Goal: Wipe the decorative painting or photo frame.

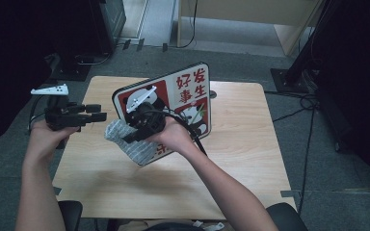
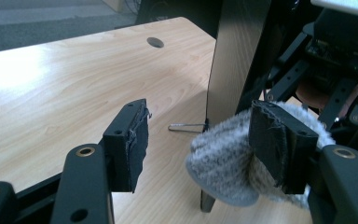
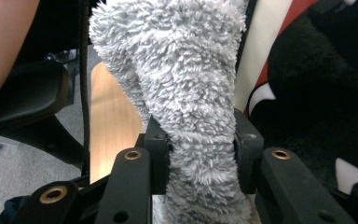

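A fluffy grey striped cloth, bunched and pinched mid-length, hangs against the upright panda sign.

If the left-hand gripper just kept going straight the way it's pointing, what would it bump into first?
Probably the fluffy grey cloth held by the right gripper; the left gripper stands open towards it, with the panda sign just beyond.

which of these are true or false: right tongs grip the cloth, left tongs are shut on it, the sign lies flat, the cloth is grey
1. The right tongs grip the cloth. True.
2. The left tongs are shut on the cloth. False: they are open, with the cloth's end between the jaws.
3. The sign lies flat on the table. False: it stands up, tilted.
4. The cloth is grey and fluffy. True.
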